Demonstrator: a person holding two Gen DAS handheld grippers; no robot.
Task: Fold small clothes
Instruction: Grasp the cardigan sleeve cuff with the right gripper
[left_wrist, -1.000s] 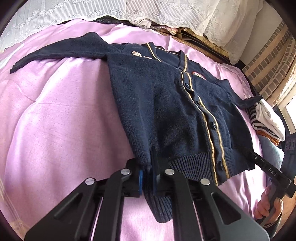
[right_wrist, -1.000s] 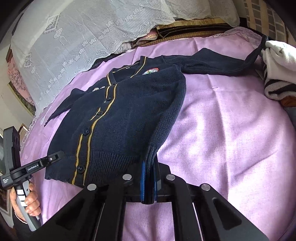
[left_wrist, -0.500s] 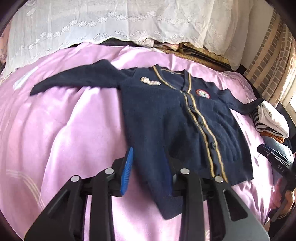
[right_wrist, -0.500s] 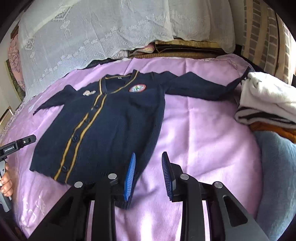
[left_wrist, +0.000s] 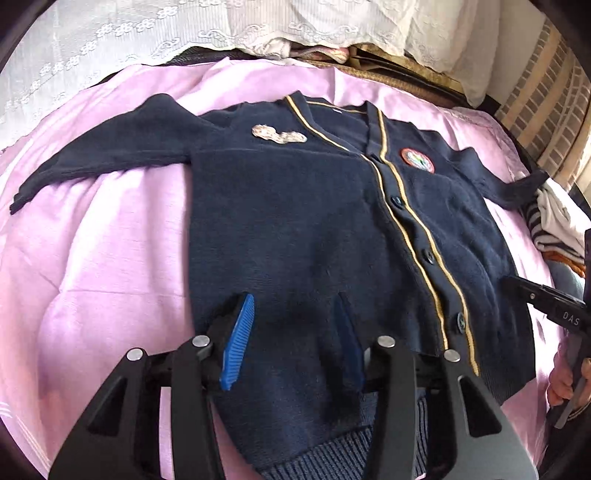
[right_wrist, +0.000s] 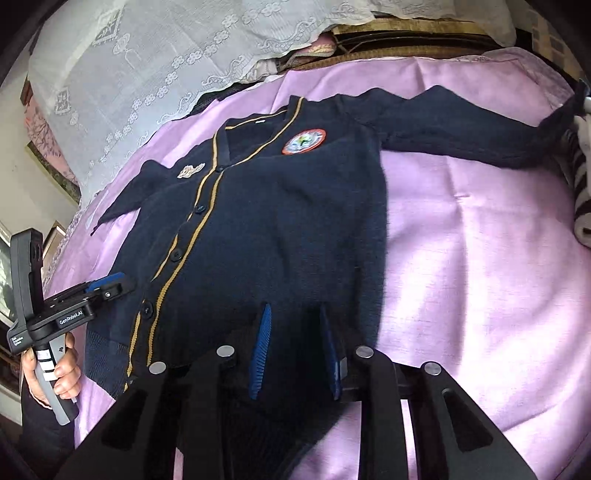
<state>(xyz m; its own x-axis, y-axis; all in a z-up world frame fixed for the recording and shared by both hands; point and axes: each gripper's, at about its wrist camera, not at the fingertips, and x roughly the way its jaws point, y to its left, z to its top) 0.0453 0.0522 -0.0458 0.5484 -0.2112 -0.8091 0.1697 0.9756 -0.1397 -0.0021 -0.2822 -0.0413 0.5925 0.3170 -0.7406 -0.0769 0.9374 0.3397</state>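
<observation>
On top of the pink bed cover (left_wrist: 92, 258), a dark blue cardigan (left_wrist: 295, 229); lies flat with its front up and its buttons done; two thin yellow stripes (left_wrist: 417, 236) down the middle, beside the buttons; a round red badge (left_wrist: 417, 160) on one side of the chest and a small pale patch (left_wrist: 279, 134) on the other; one sleeve (left_wrist: 103, 158) stretched out over the pink cover; the other sleeve (right_wrist: 461, 129) stretched the other way, its cuff up against a pile of folded clothes (left_wrist: 554, 229) at the edge of the bed.

Over the bottom part of the cardigan, the left gripper (left_wrist: 293, 301); fingers apart, with blue pads (left_wrist: 238, 347) facing each other; jaws just now opening wider; dark cloth seen in the gap between them, yet not pinched; ribbed hem (left_wrist: 332, 454) low down, near the black arms of the tool.

Over the same bottom part, nearer the other side edge, the right gripper (right_wrist: 294, 307); fingers apart too, a little less wide; jaws just now opening; cloth in the gap, not squeezed by the pads.

Off to the side in the right wrist view, a hand (right_wrist: 62, 369) around the grey handle of the left tool; in the left wrist view, fingers of the other hand (left_wrist: 565, 384) on the right tool's handle.

Behind the bed, white lace cloth (right_wrist: 147, 74); beside it, a brick wall (left_wrist: 546, 92).
</observation>
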